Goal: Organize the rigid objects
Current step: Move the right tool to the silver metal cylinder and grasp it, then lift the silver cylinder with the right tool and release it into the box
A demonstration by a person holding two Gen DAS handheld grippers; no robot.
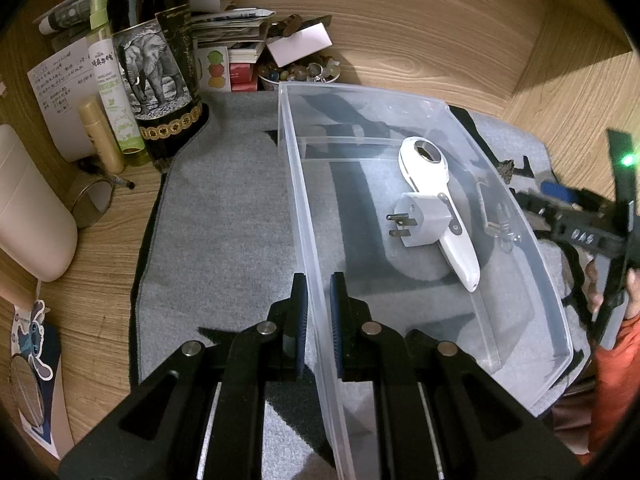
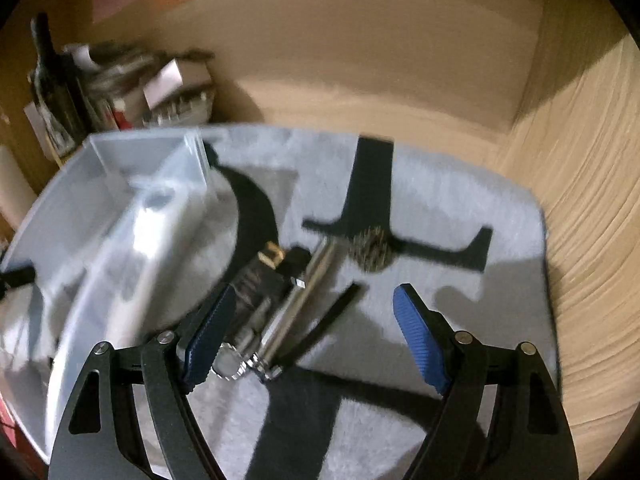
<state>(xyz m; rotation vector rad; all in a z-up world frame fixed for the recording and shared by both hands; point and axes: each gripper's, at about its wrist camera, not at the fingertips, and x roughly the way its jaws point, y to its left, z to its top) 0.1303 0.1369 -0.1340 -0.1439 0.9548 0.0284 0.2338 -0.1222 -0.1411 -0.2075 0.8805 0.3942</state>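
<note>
Two tongs: left tongs (image 1: 319,304) clenched on clear bin (image 1: 532,240) wall; right tongs (image 2: 316,324) spread wide above stiff, slippery metal tool (image 2: 296,304); grip mid-shaft.

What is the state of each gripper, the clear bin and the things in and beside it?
left gripper: shut on the wall of the clear bin.
right gripper: open, empty, above the mat.
white plug adapter: in the bin, on the white handheld device.
metal items: on the mat, outside the bin.
</note>
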